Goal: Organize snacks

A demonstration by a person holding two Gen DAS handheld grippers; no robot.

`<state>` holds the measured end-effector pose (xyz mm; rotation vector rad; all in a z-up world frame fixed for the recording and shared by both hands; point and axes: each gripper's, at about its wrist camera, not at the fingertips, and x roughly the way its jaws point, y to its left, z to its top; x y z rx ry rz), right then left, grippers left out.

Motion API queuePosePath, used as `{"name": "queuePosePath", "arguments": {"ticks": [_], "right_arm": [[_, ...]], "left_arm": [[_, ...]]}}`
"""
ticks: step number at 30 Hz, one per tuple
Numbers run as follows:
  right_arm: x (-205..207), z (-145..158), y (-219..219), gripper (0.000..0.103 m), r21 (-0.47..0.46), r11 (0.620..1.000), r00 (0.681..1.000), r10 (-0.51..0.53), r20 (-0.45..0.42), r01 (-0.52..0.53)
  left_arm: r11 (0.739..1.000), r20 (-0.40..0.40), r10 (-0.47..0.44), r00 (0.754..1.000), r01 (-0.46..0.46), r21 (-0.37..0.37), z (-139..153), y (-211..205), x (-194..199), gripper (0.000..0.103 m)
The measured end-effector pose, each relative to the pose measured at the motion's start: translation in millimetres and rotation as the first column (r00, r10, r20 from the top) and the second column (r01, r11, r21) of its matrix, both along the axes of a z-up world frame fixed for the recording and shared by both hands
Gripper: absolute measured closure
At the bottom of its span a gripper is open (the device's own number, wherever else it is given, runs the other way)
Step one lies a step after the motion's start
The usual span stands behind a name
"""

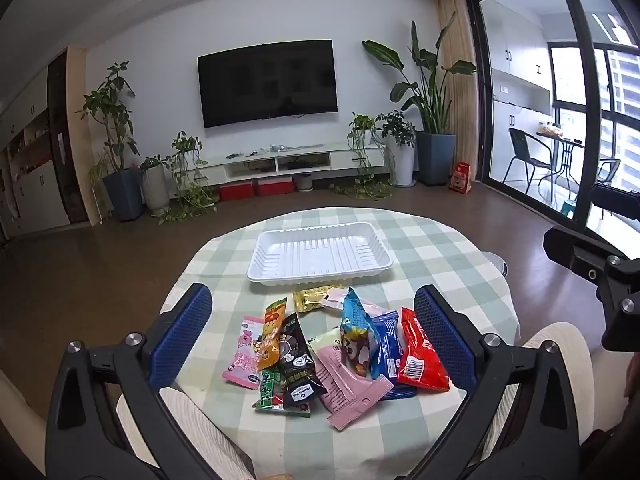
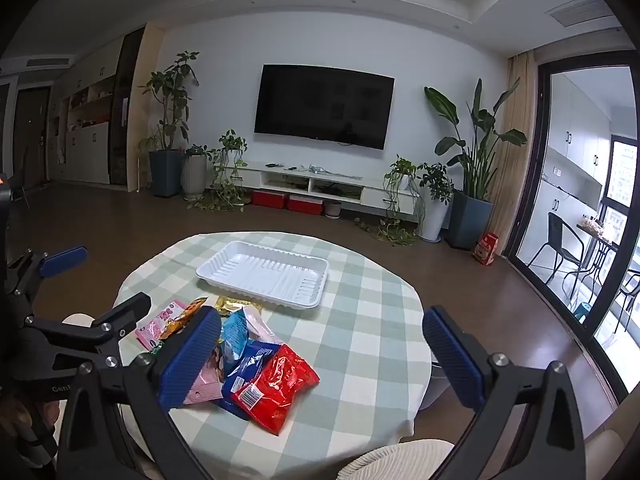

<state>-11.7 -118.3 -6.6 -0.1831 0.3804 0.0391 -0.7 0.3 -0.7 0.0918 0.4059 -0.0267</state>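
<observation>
A pile of snack packets lies on the round checked table (image 1: 440, 248), near its front edge. It holds a red packet (image 1: 420, 354), blue packets (image 1: 386, 344), a pink packet (image 1: 348, 384), a black packet (image 1: 298, 360) and a pink cartoon packet (image 1: 246, 346). An empty white tray (image 1: 320, 254) stands beyond the pile. My left gripper (image 1: 316, 328) is open above the pile, its blue pads either side. My right gripper (image 2: 320, 352) is open over the table's right part, with the red packet (image 2: 276, 388) between its fingers. The tray shows too (image 2: 264, 274).
The left gripper's body (image 2: 64, 336) shows at the left of the right wrist view. Cream chair backs (image 1: 560, 364) stand close to the table's near edge. Beyond the table are brown floor, a TV stand (image 1: 280, 160), potted plants and a glass door (image 1: 580, 120).
</observation>
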Motion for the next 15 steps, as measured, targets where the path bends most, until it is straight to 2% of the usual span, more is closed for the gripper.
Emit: {"name": "queuePosePath", "arguments": {"ticks": [15], "right_arm": [[-1.7,0.4,-0.7,0.0,0.0,1.0,1.0,0.001,0.021,-0.001]], "left_arm": [[1.0,-0.017,0.0,1.0,0.0,-0.006,-0.3,2.2,0.6,0.0]]}}
